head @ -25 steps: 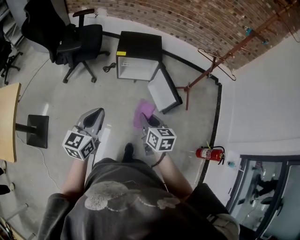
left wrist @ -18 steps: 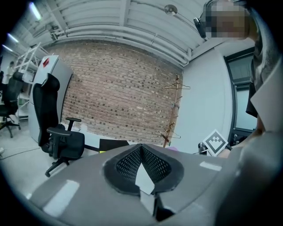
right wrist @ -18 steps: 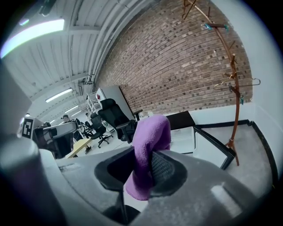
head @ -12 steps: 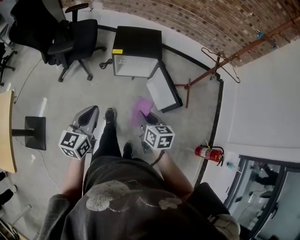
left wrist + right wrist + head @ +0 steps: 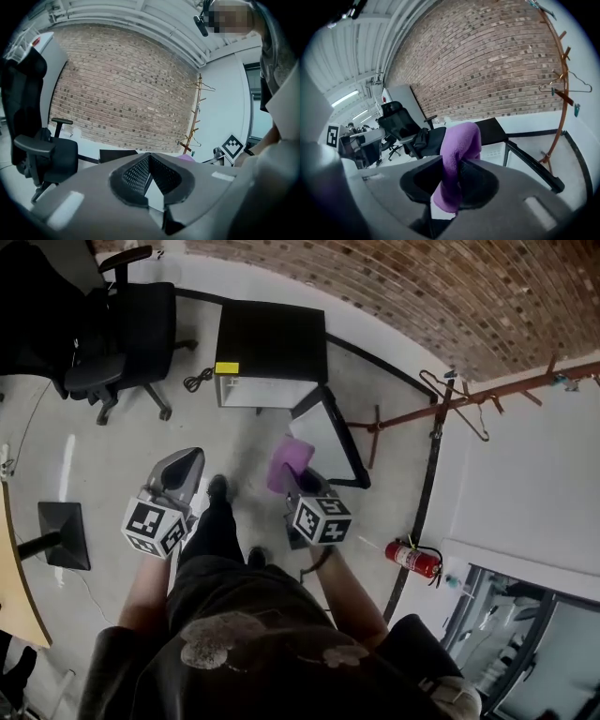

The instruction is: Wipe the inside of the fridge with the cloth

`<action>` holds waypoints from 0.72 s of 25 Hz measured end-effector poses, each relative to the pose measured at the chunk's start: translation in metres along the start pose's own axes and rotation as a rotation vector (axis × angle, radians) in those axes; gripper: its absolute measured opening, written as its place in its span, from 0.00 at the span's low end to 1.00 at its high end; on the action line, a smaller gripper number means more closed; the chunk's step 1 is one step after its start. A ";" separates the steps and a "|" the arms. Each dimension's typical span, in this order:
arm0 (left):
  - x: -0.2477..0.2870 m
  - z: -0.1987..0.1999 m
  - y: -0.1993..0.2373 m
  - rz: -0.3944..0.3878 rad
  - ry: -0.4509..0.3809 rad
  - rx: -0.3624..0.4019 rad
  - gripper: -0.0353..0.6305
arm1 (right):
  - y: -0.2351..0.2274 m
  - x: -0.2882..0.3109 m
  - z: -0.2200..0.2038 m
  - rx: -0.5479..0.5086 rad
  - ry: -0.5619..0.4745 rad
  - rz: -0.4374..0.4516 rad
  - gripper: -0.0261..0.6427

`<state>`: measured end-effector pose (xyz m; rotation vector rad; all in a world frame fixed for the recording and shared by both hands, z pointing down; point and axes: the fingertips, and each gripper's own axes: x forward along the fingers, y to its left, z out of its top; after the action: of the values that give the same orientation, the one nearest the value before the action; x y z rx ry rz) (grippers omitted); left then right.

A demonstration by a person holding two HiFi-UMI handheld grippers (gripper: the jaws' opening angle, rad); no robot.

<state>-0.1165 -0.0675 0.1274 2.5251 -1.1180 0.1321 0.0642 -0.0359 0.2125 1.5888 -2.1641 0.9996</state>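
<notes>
A small black fridge [image 5: 272,338] stands on the floor against the brick wall, its white inside [image 5: 255,391] facing me. Its door [image 5: 330,434] hangs open to the right. My right gripper [image 5: 300,476] is shut on a purple cloth [image 5: 289,459], held in the air short of the fridge. In the right gripper view the cloth [image 5: 460,150] hangs folded over between the jaws of that gripper [image 5: 452,164], with the fridge [image 5: 493,132] behind it. My left gripper [image 5: 190,460] is shut with nothing in it; in its own view this gripper [image 5: 149,158] has its pads meeting at the tip.
A black office chair [image 5: 122,324] stands left of the fridge, with a cable [image 5: 195,381] on the floor between them. A coat rack [image 5: 441,404] and a red fire extinguisher [image 5: 412,559] are at the right. A desk base [image 5: 64,535] sits at the left.
The person has stepped forward, so the fridge is nearer and more directly ahead. Both grippers keep their pose, and the cloth stays in the right one.
</notes>
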 end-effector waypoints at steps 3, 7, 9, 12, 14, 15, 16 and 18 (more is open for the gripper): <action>0.034 0.008 0.037 -0.029 0.021 0.012 0.08 | -0.003 0.047 0.029 0.005 -0.009 -0.011 0.16; 0.074 0.005 0.080 -0.062 0.060 0.011 0.08 | -0.008 0.108 0.045 0.008 0.018 -0.025 0.16; 0.092 -0.003 0.097 -0.076 0.078 0.000 0.08 | -0.017 0.135 0.040 0.015 0.045 -0.043 0.16; 0.116 -0.013 0.116 -0.089 0.094 -0.038 0.08 | -0.034 0.168 0.029 0.004 0.079 -0.069 0.16; 0.130 -0.022 0.131 -0.075 0.096 -0.040 0.08 | -0.045 0.191 0.021 0.008 0.089 -0.070 0.16; 0.135 -0.031 0.141 -0.062 0.094 -0.038 0.08 | -0.051 0.202 0.015 0.014 0.093 -0.067 0.16; 0.141 -0.042 0.151 -0.047 0.092 -0.037 0.08 | -0.056 0.214 0.009 0.018 0.098 -0.061 0.16; 0.153 -0.063 0.168 -0.017 0.086 -0.049 0.08 | -0.065 0.240 -0.005 0.013 0.107 -0.039 0.16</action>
<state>-0.1310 -0.2541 0.2716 2.4605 -1.0533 0.2044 0.0372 -0.2175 0.3803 1.5404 -2.0523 1.0638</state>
